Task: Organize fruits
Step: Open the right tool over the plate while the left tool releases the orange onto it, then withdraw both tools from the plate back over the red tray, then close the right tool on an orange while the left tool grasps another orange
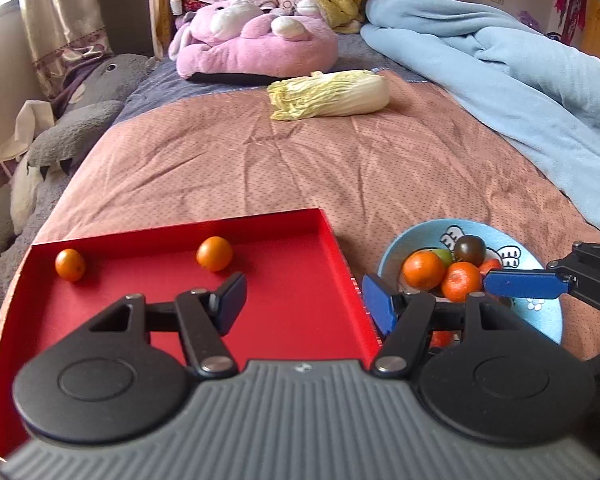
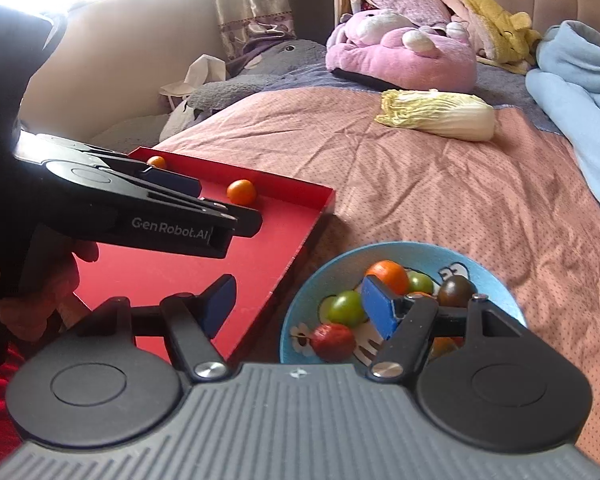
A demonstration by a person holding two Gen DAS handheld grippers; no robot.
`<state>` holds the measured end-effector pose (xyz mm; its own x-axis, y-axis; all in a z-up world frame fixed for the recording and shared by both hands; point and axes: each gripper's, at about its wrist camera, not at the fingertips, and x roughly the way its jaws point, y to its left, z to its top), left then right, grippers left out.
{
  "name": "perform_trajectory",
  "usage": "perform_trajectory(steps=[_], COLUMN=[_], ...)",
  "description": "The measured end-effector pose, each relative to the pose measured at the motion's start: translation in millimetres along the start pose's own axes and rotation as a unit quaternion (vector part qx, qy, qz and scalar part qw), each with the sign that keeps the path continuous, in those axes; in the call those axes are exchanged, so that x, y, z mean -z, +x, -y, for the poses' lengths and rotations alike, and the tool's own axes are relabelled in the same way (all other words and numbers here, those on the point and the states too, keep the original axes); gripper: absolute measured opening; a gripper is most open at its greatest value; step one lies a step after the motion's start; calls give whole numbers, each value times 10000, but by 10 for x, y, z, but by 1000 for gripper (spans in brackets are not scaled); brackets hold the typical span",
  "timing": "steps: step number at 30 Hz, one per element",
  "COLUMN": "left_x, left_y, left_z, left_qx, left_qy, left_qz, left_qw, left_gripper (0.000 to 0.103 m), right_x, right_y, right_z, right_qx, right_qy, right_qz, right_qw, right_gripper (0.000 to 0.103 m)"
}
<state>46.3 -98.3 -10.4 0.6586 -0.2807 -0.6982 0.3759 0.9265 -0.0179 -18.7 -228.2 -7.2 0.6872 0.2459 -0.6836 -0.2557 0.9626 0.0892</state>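
- Both tongs, left [image 1: 304, 300] and right [image 2: 296, 304], are wide and empty.
- Two oranges [image 1: 214, 254] sit loose in the red tray [image 1: 300, 280]; rest in the bowl [image 2: 496, 276].
- The soft bed [image 1: 260, 168] tips the tray easily, so the oranges may roll.

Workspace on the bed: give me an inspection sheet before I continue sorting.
Surface: pink bedspread, rumpled.
Job's things: red tray holds two oranges; blue bowl holds oranges, green tomatoes, a dark tomato, a red fruit.
Clutter: napa cabbage, pink plush, grey plush, blue blanket.
Grippers: left gripper open, empty; right gripper open, empty, over the bowl.
Cables: nothing seen.
Surroundings: curtain, padded headboard.
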Motion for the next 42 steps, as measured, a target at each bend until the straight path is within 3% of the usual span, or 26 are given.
perform_trajectory(steps=[16, 21, 29, 42], left_x=[41, 36, 48, 98], left_y=[-29, 8, 106, 292], left_z=[-1097, -1391, -1696, -1981], left_qx=[-827, -935, -1140, -1207], left_qy=[-760, -1241, -1487, -1782], left_qz=[8, -59, -140, -470], left_qw=[9937, 9878, 9822, 9754], left_gripper=[66, 66, 66, 66], right_x=[-455, -570, -717, -820], right_y=[510, 756, 1127, 1965], right_z=[-693, -868, -815, -673], right_qx=[-574, -600, -310, -76], right_qy=[-230, -311, -210, -2], right_qz=[-11, -34, -58, -586], right_qw=[9981, 9977, 9993, 9983], right_gripper=[74, 74, 74, 50])
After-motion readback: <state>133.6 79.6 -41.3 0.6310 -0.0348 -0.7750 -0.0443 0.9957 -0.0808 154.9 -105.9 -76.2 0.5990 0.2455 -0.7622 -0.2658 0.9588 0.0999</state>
